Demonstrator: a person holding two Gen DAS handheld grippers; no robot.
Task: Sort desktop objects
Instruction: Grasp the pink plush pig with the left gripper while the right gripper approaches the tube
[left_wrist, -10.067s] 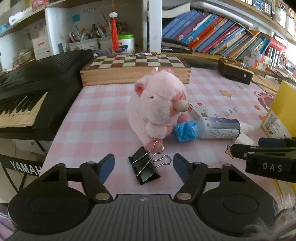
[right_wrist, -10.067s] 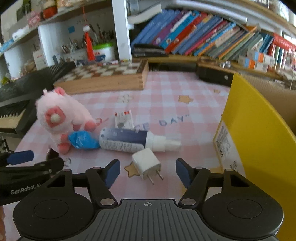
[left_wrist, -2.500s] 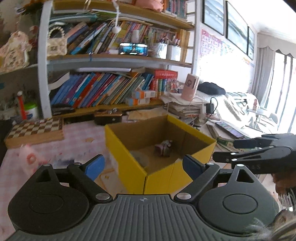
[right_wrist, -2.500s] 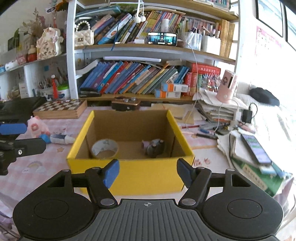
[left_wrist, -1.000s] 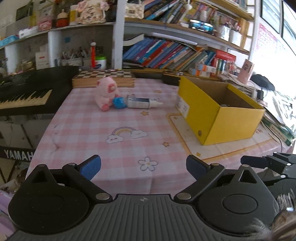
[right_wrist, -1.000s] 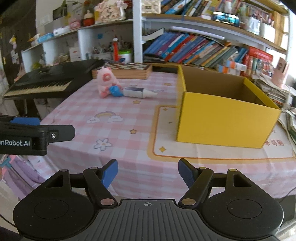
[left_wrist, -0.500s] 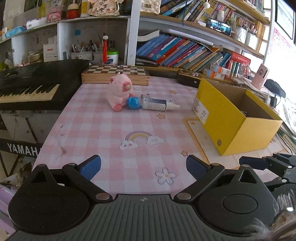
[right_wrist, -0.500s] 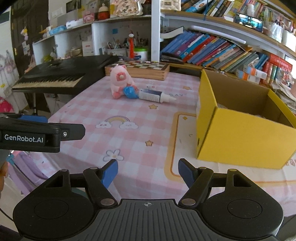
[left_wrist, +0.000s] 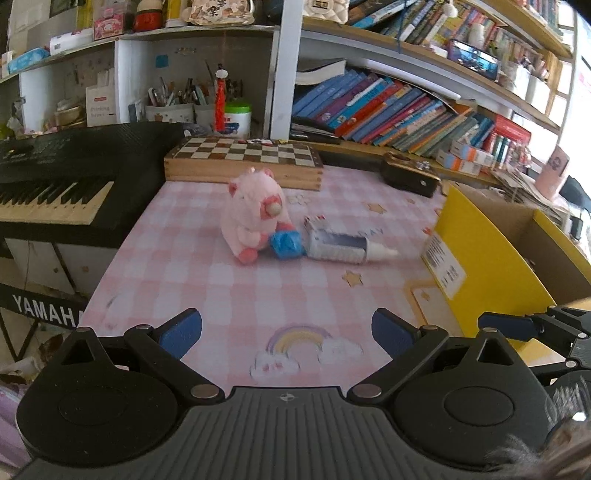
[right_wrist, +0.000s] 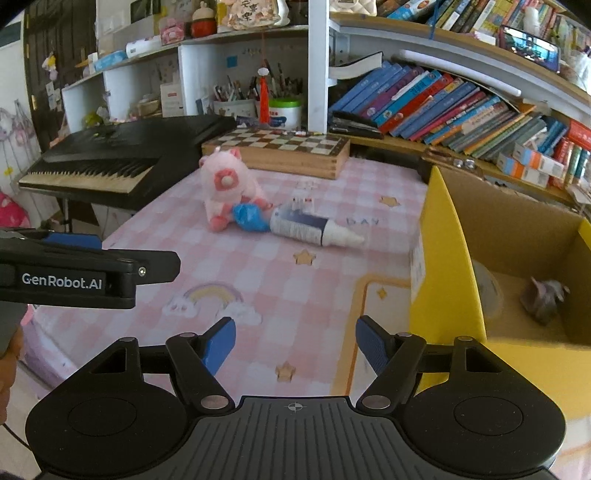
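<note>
Three items left on the table (left_wrist: 207, 295): plush pig (left_wrist: 255, 214), blue wad (left_wrist: 286, 245), tube (left_wrist: 341, 247), all far ahead. Tube's long axis runs left-right, nozzle toward the yellow box (right_wrist: 447, 295) at right. Left tool (left_wrist: 286, 328) and right tool (right_wrist: 295, 341) both spread, empty; left lines up nearer the pig.

Yellow cardboard box (right_wrist: 448, 258) cut off at right edge in both views; near wall hides most of its floor. Tape roll (right_wrist: 487, 291) inside blurred, half hidden by that wall. Small grey object (right_wrist: 543, 299) in box too blurred to ID. Label text on tube (left_wrist: 340, 248) unreadable. Keyboard (left_wrist: 55, 177) cut off at left.
</note>
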